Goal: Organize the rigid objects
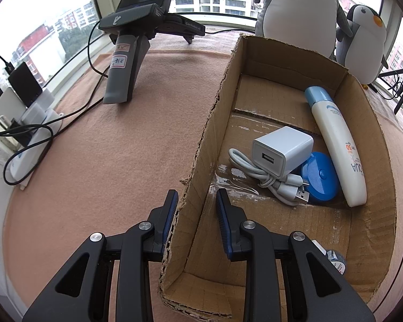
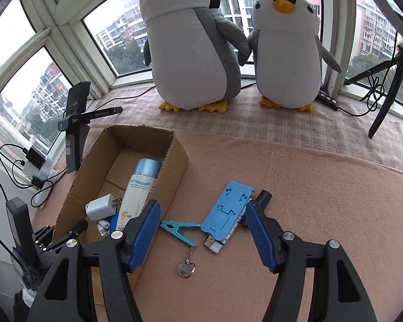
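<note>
An open cardboard box (image 1: 373, 145) (image 2: 174, 158) lies on the pink cloth. It holds a white charger (image 1: 282, 149) (image 2: 100, 206), a white cable (image 1: 271, 181), a blue round lid (image 1: 321, 178) and a white sunscreen tube (image 1: 338, 145) (image 2: 138, 190). My left gripper (image 1: 196, 198) straddles the box's left wall, jaws partly open, not pressing it. My right gripper (image 2: 201, 209) is open and empty above a teal clothes peg (image 2: 178, 229), a blue plastic stand (image 2: 229, 205), a lighter (image 2: 223, 238), a key (image 2: 185, 267) and a black cylinder (image 2: 264, 197).
Two plush penguins (image 2: 193, 53) (image 2: 286, 51) stand at the window. A spare gripper on a stand (image 1: 131, 53) (image 2: 76, 123) sits at the far left. Chargers and cables (image 1: 27, 123) lie along the left edge. A black tripod (image 2: 389, 86) stands at the right.
</note>
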Motion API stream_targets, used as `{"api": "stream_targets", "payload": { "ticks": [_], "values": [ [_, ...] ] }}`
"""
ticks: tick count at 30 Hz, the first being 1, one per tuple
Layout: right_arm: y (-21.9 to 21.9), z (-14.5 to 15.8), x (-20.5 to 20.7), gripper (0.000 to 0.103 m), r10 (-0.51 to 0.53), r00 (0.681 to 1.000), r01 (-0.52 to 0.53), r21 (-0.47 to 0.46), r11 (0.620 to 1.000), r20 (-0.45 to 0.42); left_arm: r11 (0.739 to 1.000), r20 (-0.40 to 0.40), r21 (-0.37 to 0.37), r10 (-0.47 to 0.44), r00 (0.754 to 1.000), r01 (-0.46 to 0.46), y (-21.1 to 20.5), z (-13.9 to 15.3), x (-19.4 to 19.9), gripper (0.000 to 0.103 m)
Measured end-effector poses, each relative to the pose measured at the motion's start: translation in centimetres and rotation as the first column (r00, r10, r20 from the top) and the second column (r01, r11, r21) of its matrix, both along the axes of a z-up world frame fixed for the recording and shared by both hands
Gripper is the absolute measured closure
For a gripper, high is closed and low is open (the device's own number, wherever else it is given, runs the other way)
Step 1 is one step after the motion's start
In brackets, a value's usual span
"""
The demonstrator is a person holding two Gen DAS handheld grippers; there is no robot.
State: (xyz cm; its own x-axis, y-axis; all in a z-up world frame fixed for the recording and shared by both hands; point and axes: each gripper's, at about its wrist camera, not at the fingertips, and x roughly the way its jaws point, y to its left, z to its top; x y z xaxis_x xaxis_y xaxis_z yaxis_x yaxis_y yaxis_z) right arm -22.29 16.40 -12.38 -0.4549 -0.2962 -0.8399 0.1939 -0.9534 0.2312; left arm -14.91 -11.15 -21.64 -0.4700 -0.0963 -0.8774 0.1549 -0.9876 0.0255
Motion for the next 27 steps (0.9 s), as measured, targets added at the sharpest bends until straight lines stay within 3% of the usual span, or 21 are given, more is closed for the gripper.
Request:
{"api": "stream_targets", "payload": {
  "ticks": [10, 12, 14, 16, 27],
  "values": [
    [2.1, -3.4, 0.9, 0.045, -0.037, 0.997, 0.034, 0.048, 0.998, 0.066, 1.000, 0.000, -0.003, -0.001, 1.000, 0.001, 0.0, 0.1, 0.0, 0.077],
    [2.2, -3.7, 0.8, 0.055, -0.049, 0.996, 0.045, 0.044, 0.998, 0.073, 1.000, 0.000, -0.002, -0.001, 1.000, 0.001, 0.0, 0.1, 0.0, 0.077],
    [2.3, -3.9, 0.5, 0.072, -0.058, 0.995, 0.055, 0.033, 0.998, 0.079, 1.000, 0.000, -0.003, -0.001, 1.000, 0.001, 0.0, 0.1, 0.0, 0.077],
    [2.3, -3.9, -0.2, 0.080, -0.065, 0.994, 0.064, 0.012, 0.998, 0.085, 1.000, 0.000, -0.002, -0.001, 1.000, 0.001, 0.0, 0.1, 0.0, 0.077],
    [-1.2, -5.6, -4.8, 0.089, -0.010, 0.986, 0.021, -0.063, 0.998, 0.168, 1.000, 0.001, 0.002, 0.001, 1.000, -0.001, 0.1, 0.1, 0.0, 0.076]
  ]
}}
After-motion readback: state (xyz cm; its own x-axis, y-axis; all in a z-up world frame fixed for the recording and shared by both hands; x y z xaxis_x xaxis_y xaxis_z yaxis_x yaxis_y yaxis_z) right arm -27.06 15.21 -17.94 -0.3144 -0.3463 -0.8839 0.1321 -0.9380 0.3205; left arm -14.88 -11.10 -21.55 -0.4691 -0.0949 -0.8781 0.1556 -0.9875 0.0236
